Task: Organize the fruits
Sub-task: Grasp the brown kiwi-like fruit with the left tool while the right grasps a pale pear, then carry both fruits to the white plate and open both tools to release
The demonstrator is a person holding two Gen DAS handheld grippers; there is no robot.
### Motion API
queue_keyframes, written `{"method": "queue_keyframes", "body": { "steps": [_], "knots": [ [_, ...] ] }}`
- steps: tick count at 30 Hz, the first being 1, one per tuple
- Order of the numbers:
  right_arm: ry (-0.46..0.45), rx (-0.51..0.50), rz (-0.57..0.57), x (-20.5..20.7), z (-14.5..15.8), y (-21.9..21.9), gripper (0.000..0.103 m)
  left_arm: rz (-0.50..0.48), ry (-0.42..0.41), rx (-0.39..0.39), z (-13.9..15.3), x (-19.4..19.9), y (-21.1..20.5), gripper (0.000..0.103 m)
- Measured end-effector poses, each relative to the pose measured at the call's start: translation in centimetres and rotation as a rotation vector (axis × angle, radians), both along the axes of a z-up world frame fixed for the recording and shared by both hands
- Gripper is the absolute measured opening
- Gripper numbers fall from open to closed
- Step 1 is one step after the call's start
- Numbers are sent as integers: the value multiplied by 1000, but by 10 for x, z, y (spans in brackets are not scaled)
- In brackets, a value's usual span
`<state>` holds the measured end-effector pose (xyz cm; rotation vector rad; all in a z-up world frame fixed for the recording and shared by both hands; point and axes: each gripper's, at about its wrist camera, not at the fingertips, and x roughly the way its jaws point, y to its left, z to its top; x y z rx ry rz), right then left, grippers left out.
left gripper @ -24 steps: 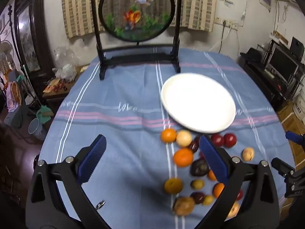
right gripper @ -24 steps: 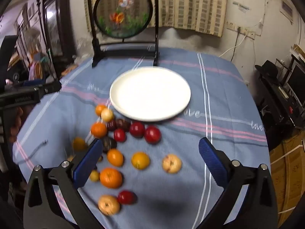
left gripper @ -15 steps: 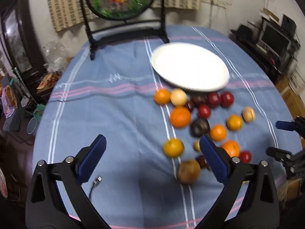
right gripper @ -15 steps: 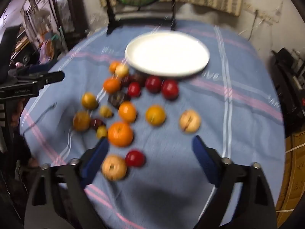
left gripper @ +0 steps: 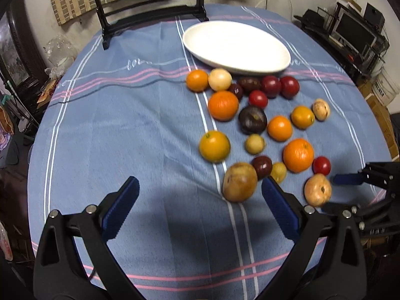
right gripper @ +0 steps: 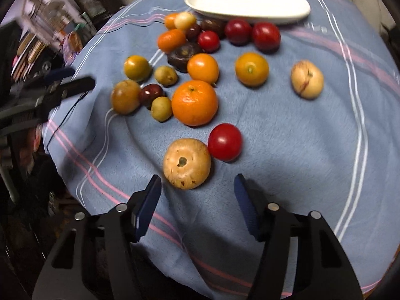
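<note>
Several fruits lie loose on the blue tablecloth (left gripper: 125, 130): oranges, red and dark plums, tan round fruits. An empty white plate (left gripper: 236, 46) sits behind them, also in the right wrist view (right gripper: 247, 0). My left gripper (left gripper: 198, 200) is open and empty above the cloth, with a tan fruit (left gripper: 239, 182) just inside its right finger. My right gripper (right gripper: 197, 190) is open and empty just short of a tan fruit (right gripper: 187, 163), with a red fruit (right gripper: 225, 142) beside it. The right gripper also shows in the left wrist view (left gripper: 350, 190), around that tan fruit (left gripper: 318, 190).
A black stand (left gripper: 150, 12) with a round painted screen stands at the table's far edge. A large orange (right gripper: 194, 102) sits beyond the tan fruit. A thin cable (right gripper: 67, 115) lies on the cloth at left. Furniture and clutter surround the table.
Both grippers have dropped lower and moved toward the fruits. The right gripper has closed in on the nearest tan fruit. No fruit has moved.
</note>
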<state>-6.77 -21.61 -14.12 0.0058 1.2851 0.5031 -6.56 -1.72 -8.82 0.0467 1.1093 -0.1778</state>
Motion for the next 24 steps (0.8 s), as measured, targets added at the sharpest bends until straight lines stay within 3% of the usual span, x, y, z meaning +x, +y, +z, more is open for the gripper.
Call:
{"method": "queue_keyframes", "body": {
  "steps": [3,6,12,14,16,18,20,22,24],
  "knots": [
    [1,-3,8,3,-5,9,55,-23,-3,21,-7,0,-4,99],
    [-1,14,39,-1,-6,16,41,-46,5,8,-11,1,-13,100],
    [7,66,27,1,0,6,40,-78,22,-20,-24,11,-27,99],
    [4,83,10,2,4,0,40,-95,39,-8,-31,15,-29,87],
    [6,103,-16,3,8,-6,40,-95,90,-13,-42,21,-26,59],
    [7,107,-24,3,9,-9,40,-78,110,-71,-46,24,-21,55],
    [9,109,-31,1,10,-11,40,-80,99,-69,-44,25,-23,53],
    [8,107,-27,0,10,-11,40,-112,87,-84,-42,25,-29,33],
    [8,101,-17,-2,10,-9,40,-131,78,-72,-38,24,-35,33]
  ]
}}
